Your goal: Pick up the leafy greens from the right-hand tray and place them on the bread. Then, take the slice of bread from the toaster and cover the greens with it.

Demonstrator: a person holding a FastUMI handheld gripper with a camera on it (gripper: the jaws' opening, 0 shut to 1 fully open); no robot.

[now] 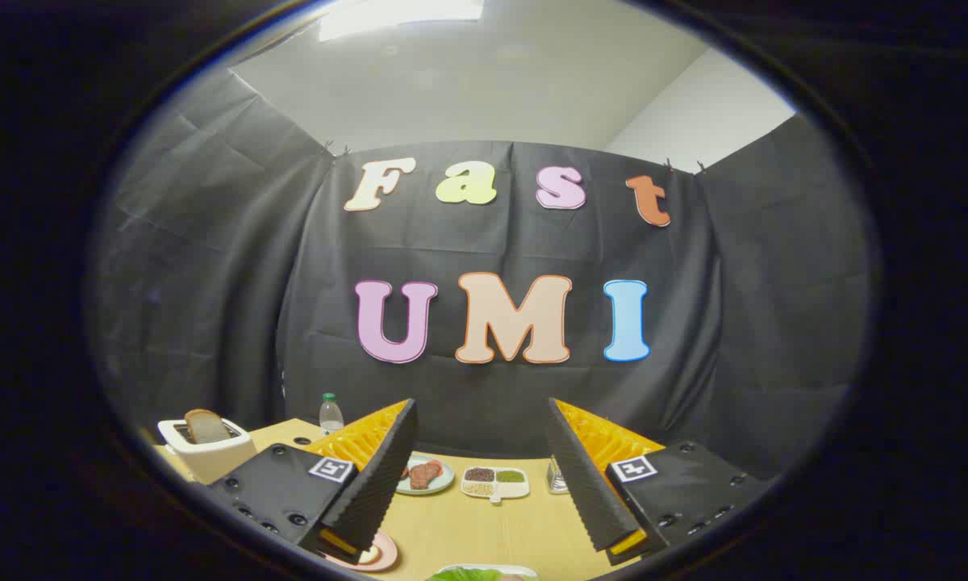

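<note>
A wooden table (484,528) lies below the gripper (481,476), whose two fingers stand wide apart with nothing between them.

At about nine o'clock from the fingers, off beyond the left one, a white toaster (206,450) sits near the table's far left corner with a slice of bread (206,425) standing up out of its slot. Just behind it, at ten o'clock, is a small bottle (331,414). Under the left fingertip lies a pink plate (375,555); what it carries is hidden.

Between the fingers, at twelve o'clock, sit a plate of sliced meat (426,474) and, beside it, a divided condiment tray (496,482). A small glass shaker (557,478) peeks out by the right finger.

At six o'clock, nearest the gripper, the leafy greens (469,574) lie on their tray.

This looks like the first step, with the greens not yet picked. The next move likely calls for dipping down and closing on the leaves.
</note>
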